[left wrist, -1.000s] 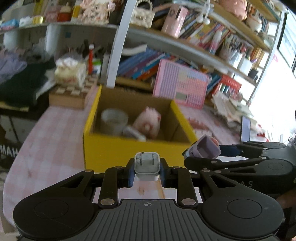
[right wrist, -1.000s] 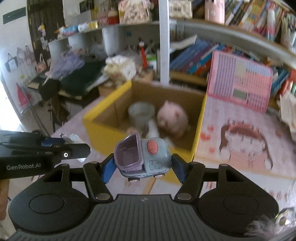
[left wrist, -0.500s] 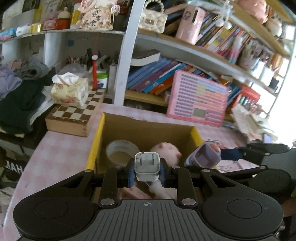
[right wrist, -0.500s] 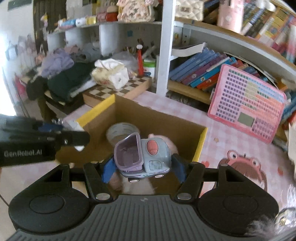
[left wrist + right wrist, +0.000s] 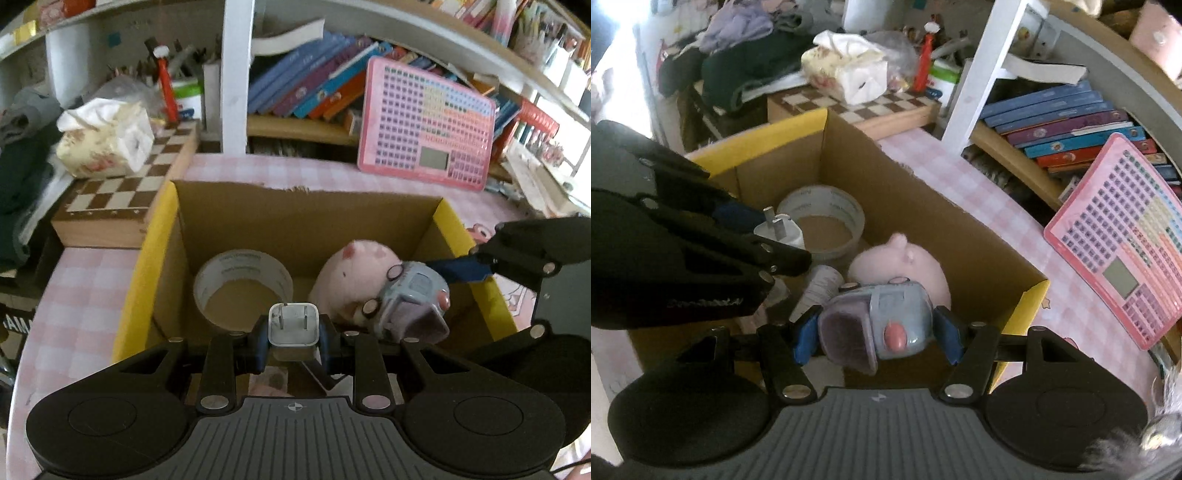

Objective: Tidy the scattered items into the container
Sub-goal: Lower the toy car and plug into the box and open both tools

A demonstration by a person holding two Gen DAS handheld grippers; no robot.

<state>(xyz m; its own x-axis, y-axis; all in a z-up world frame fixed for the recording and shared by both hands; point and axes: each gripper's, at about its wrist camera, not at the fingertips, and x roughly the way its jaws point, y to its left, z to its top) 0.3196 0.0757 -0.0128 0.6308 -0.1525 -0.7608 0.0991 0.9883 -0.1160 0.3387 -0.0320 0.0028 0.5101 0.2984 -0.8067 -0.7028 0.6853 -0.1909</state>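
Both grippers were pointed steeply downward over the open cardboard box, side by side. The left gripper was seen clamped on a white plug adapter, prongs upward, held above the box's near wall. The right gripper was clamped on a small blue and purple toy car, tipped on its side with its wheels away from the camera, above the box's interior.

Inside the box a roll of tape lay flat at the left, and a pink plush pig sat at the right, just behind the car. A white tube-like item was shown only in the right wrist view, lying between the tape and the pig; it was hidden behind the adapter in the left wrist view.

Beyond the box, a chessboard with a tissue pack on it stood at the left, and a pink keyboard toy leaned against the bookshelf.
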